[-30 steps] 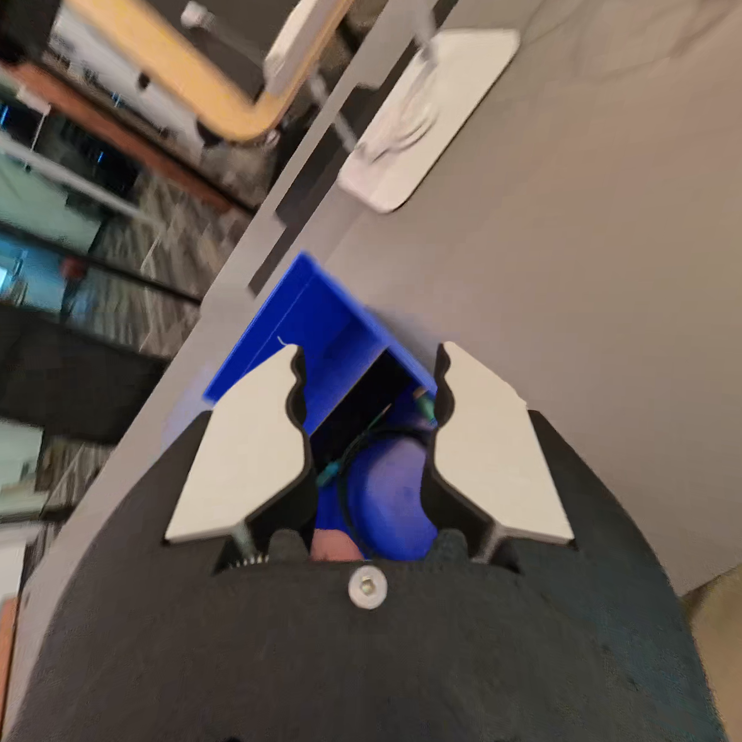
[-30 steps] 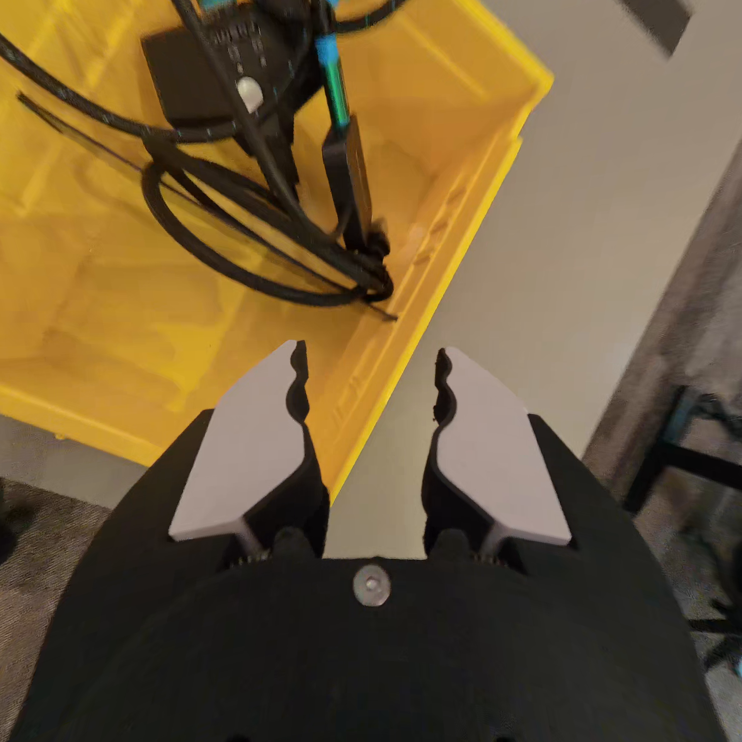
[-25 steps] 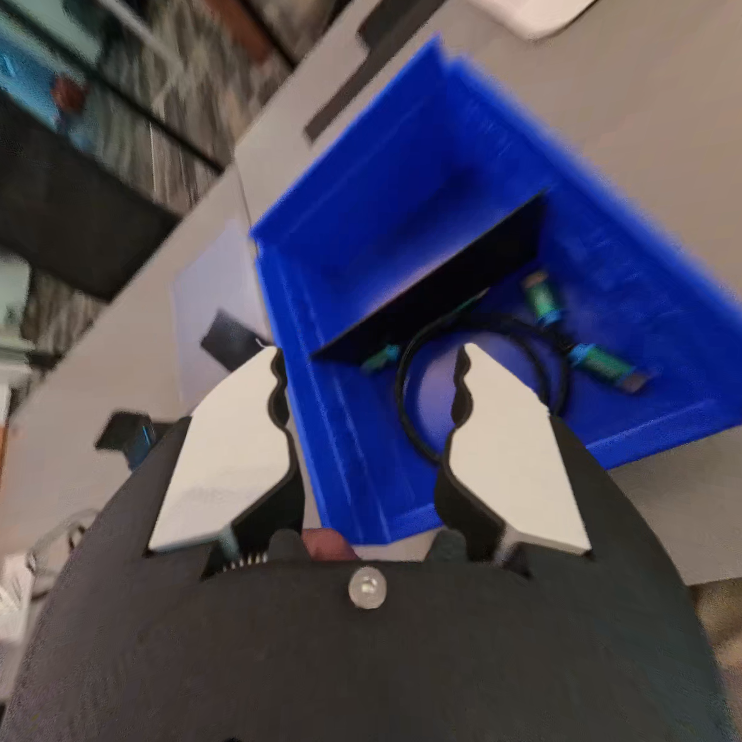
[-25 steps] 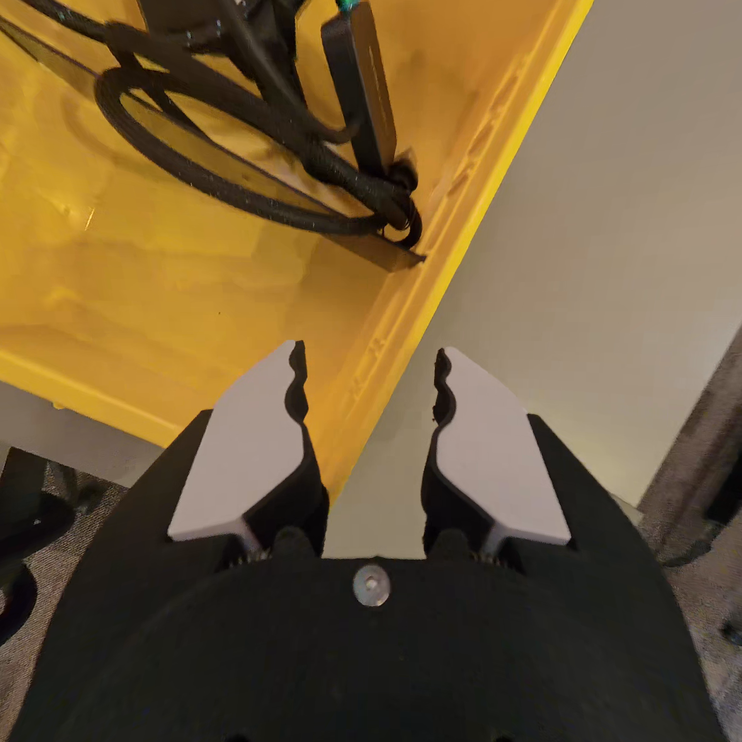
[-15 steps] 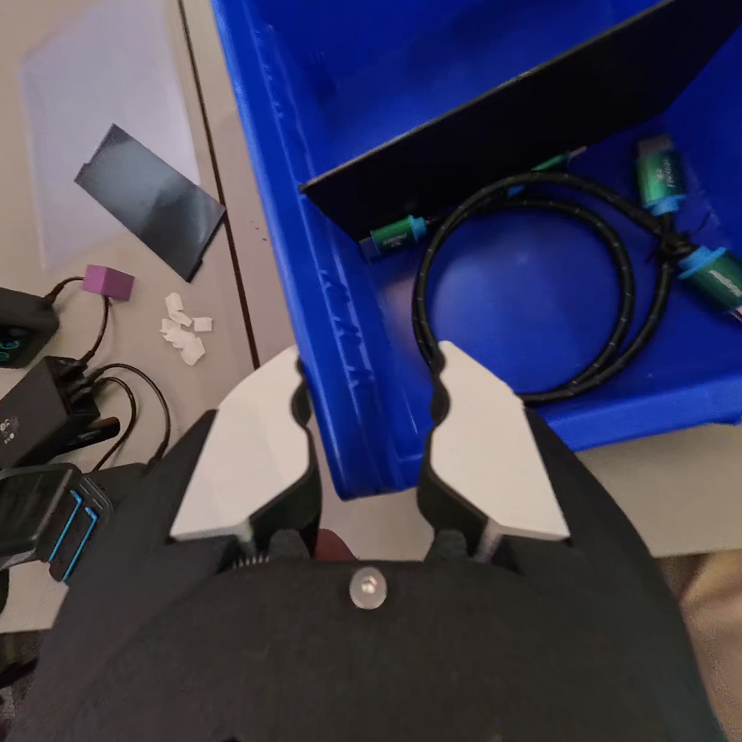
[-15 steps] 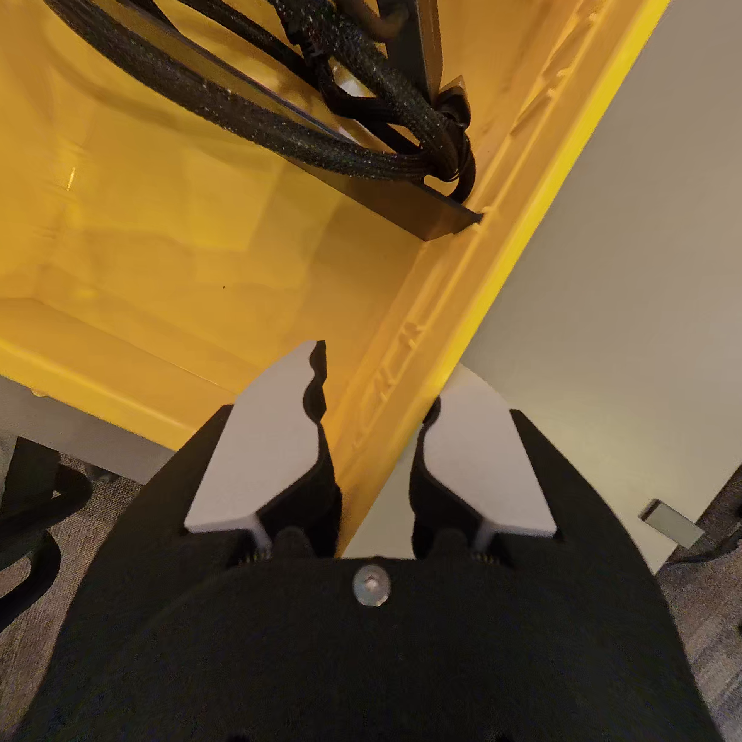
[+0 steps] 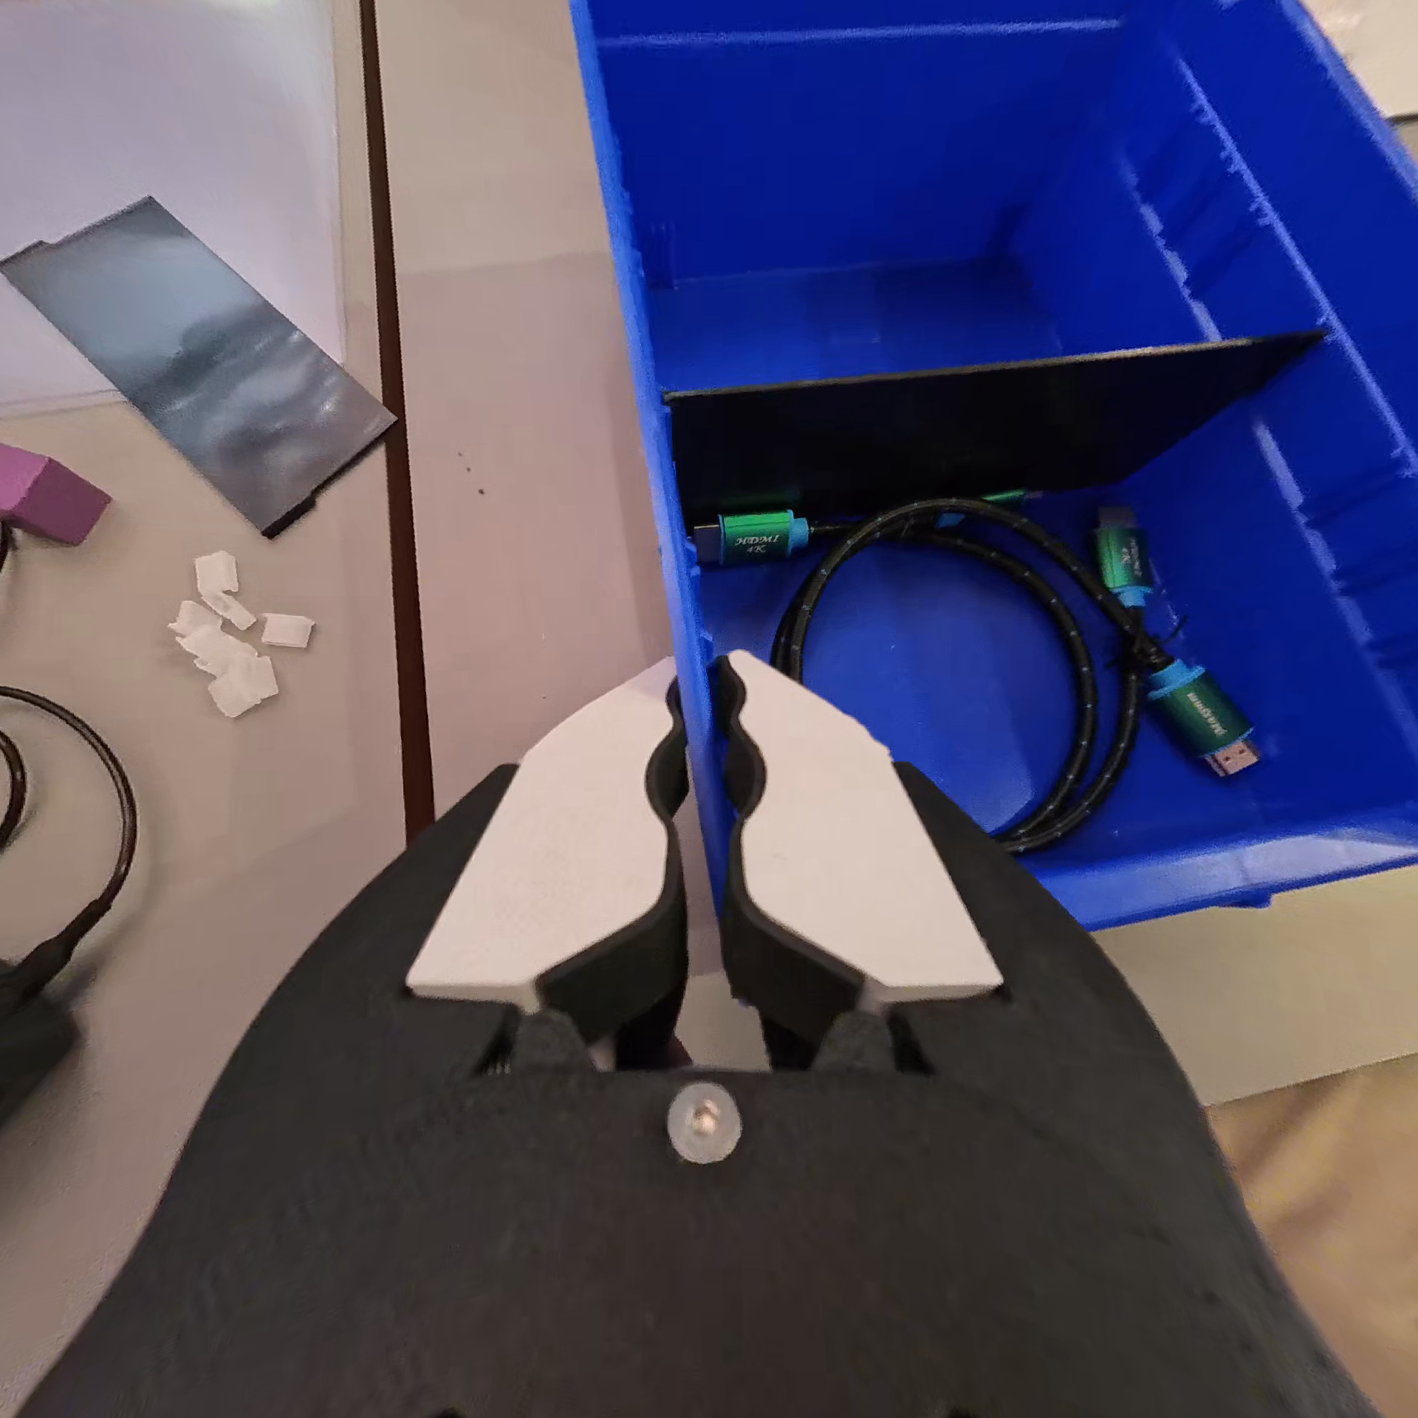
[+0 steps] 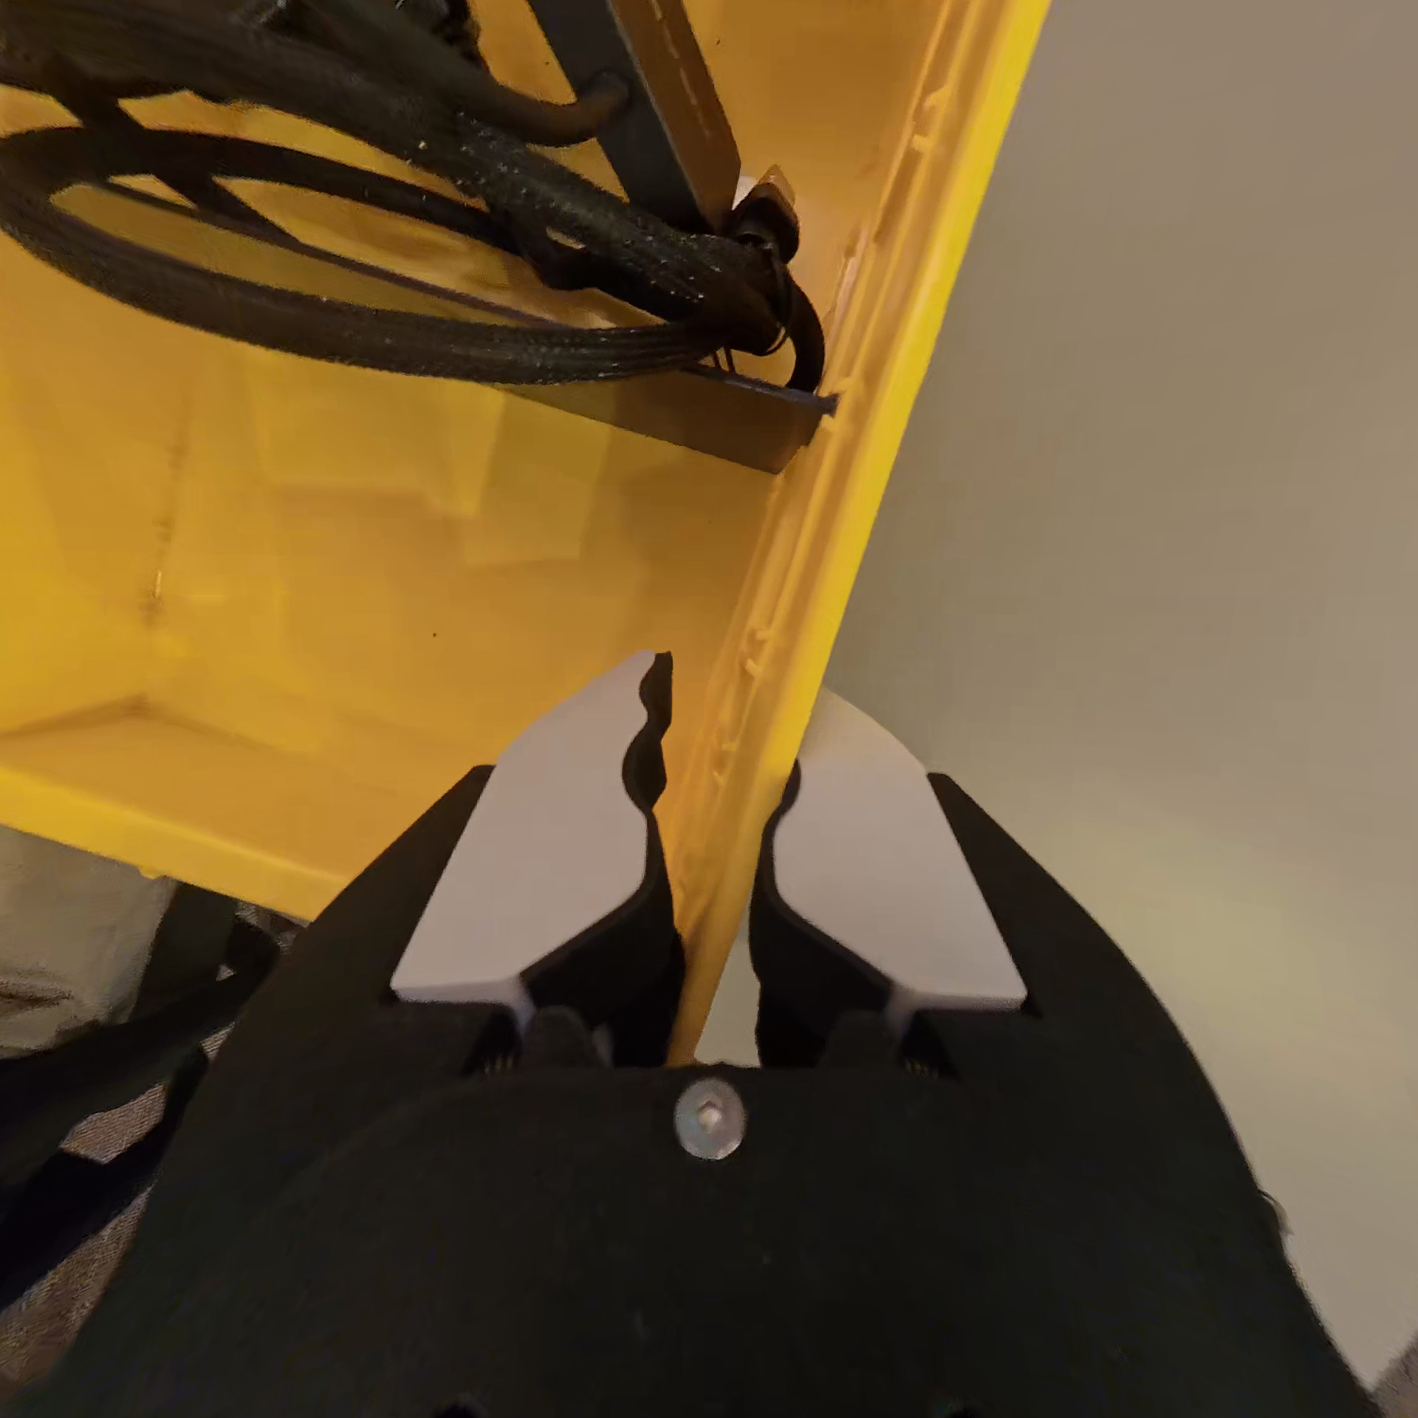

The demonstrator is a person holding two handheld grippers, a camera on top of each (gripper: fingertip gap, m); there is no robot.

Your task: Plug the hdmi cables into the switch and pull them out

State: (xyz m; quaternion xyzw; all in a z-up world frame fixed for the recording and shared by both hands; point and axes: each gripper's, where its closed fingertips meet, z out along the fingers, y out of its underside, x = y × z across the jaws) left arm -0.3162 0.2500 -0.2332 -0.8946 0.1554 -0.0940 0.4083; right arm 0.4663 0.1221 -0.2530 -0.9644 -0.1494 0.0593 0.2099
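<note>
A blue bin (image 7: 637,307) with a black divider (image 7: 959,430) holds a coiled black HDMI cable (image 7: 1074,660) with green plugs (image 7: 756,539) in its near compartment. My left gripper (image 7: 702,675) is shut on the bin's left wall near the front corner, one finger inside and one outside. A yellow bin (image 8: 882,384) holds a bundle of black braided cables (image 8: 460,230) behind a black divider (image 8: 690,430). My right gripper (image 8: 737,683) is shut on the yellow bin's right wall, left finger inside, right finger outside. No switch shows clearly.
Left of the blue bin on the grey table (image 7: 522,384) lie a dark flat card (image 7: 199,368), white scraps (image 7: 226,637), a purple block (image 7: 46,499) and a black cable loop (image 7: 115,767). Bare table (image 8: 1151,460) lies right of the yellow bin. One gripper's finger ends stand about 80 cm off the other's.
Both grippers moved down to their bins and closed: the left onto the blue bin's left wall, the right onto the yellow bin's right wall. Both were open a second ago.
</note>
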